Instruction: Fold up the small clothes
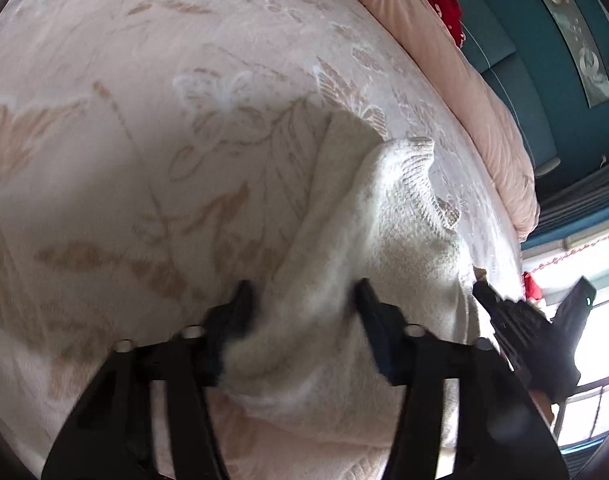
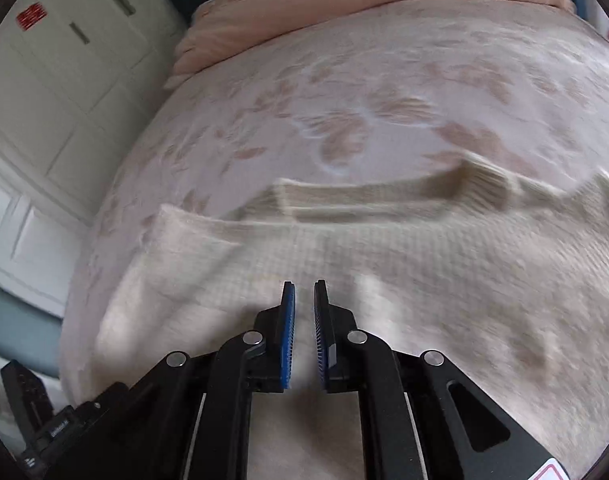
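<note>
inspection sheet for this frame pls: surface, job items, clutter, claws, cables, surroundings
Surface: bed cover, pale with beige leaf print, soft.
Job's things: cream knit sweater lying on the cover, partly bunched; ribbed collar raised.
Clutter: pink duvet along the far edge; red fabric behind it.
Claws: left claw open, sweater fabric between its fingers; right claw nearly closed, a narrow gap showing, over the sweater.
Cables: nothing seen.
Surroundings: white wardrobe with red stickers; teal wall; bright window.
</note>
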`<state>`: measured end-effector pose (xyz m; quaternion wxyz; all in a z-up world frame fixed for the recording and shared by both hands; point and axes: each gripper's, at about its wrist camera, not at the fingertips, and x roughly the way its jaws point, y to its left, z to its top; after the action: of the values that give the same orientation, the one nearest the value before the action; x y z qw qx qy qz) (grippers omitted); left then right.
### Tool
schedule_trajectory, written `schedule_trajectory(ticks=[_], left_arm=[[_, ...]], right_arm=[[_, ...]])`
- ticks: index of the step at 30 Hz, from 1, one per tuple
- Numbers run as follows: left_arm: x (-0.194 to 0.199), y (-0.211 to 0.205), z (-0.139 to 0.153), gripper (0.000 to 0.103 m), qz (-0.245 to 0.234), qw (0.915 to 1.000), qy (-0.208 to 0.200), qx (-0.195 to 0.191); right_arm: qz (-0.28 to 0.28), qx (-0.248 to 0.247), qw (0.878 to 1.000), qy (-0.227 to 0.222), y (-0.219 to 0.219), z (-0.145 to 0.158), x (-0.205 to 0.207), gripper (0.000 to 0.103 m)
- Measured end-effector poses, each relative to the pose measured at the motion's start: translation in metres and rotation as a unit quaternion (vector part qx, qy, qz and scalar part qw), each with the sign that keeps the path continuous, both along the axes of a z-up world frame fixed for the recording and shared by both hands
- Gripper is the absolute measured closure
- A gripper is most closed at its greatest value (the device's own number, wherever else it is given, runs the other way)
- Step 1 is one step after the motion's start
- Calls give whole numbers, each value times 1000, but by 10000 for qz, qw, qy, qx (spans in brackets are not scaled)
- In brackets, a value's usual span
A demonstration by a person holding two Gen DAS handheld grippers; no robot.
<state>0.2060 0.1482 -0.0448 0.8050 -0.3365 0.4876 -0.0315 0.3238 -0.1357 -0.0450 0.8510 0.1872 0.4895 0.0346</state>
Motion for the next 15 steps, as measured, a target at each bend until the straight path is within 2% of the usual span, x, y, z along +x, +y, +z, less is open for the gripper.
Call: schedule_trajectory(ticks=[2, 4, 6, 8, 10, 12, 15], left_arm=[[1, -3, 3, 76, 7, 10000, -11, 14], [1, -9, 18, 81, 24, 9998, -167, 71], [0, -25, 52, 83, -204, 9978, -586, 215], [-1, -47, 85, 85, -464, 9938, -943, 364], [-3, -83, 125, 85, -894, 9856, -1351, 490], [-7, -122, 154, 85, -1339, 9751, -1675, 562], [-19, -202, 185, 85, -2147, 9526, -2061, 632]], right_arm=[[114, -60, 9997, 187, -4, -18, -5, 98], [185, 16, 9998, 39, -8, -14, -11, 98], [63, 219, 9997, -12, -16, 4, -21, 95], [74, 69, 9997, -204, -23, 16, -33, 95], [60, -258, 9994, -209, -34, 15, -49, 92], [-22, -92, 9997, -231, -53, 11, -67, 88], [-284, 180, 9987, -385, -87, 16, -104, 88]])
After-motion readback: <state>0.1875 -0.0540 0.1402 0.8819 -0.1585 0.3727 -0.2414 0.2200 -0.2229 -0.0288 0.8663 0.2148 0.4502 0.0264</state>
